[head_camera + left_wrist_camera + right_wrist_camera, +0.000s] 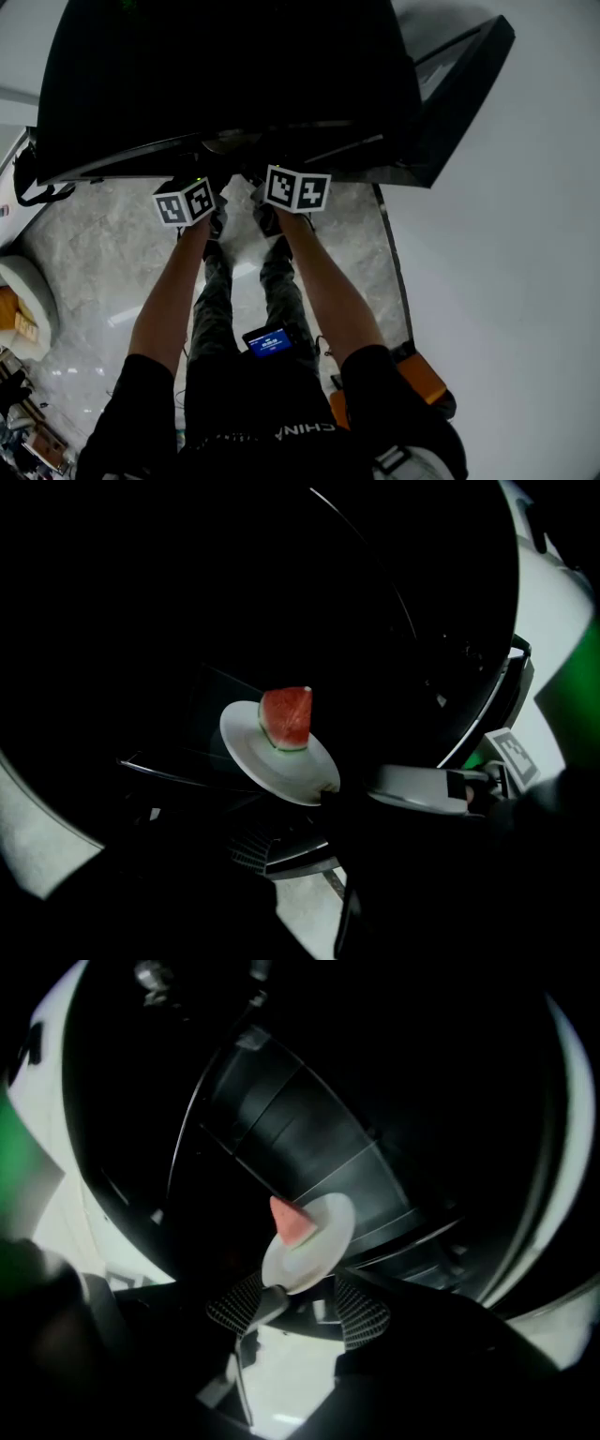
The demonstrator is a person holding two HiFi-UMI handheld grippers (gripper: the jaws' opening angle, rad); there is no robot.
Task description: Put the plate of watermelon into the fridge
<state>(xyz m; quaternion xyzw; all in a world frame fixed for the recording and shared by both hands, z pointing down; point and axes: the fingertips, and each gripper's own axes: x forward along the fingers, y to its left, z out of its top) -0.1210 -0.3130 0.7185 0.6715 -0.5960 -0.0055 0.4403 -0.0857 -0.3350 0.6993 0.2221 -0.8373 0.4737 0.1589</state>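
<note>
Watermelon (287, 717), an upright red wedge, stands on a white plate (300, 772) at the far end of the reach. Nearest, in the head view, the person's two forearms (169, 291) stretch forward over a pale marble floor (103, 272) toward the black fridge (225, 84), whose door (464, 80) stands open at the right.

Next out come the tongs. The right gripper (298, 1303) stands wide, its meshed pads (366, 1309) well apart and pressing on nothing. The plate's near rim lies just beyond their tips. The left gripper (300, 850) is dim in its own view, yet its jaws also look spread, with nothing clamped between them. In the right gripper view a grey finger (265, 1307), seemingly the left gripper's, appears to touch that near rim.

Beyond, the plate rests on a dark shelf (178, 766) inside the fridge, apparently close to the front edge. Whether it overhangs cannot be told.

The placing looks done, so the risk lies in backing out. A finger catching the rim could drag or tip the plate off the shelf, and a jolt could topple the wedge. A plate left too far forward could also be struck by the closing door.
</note>
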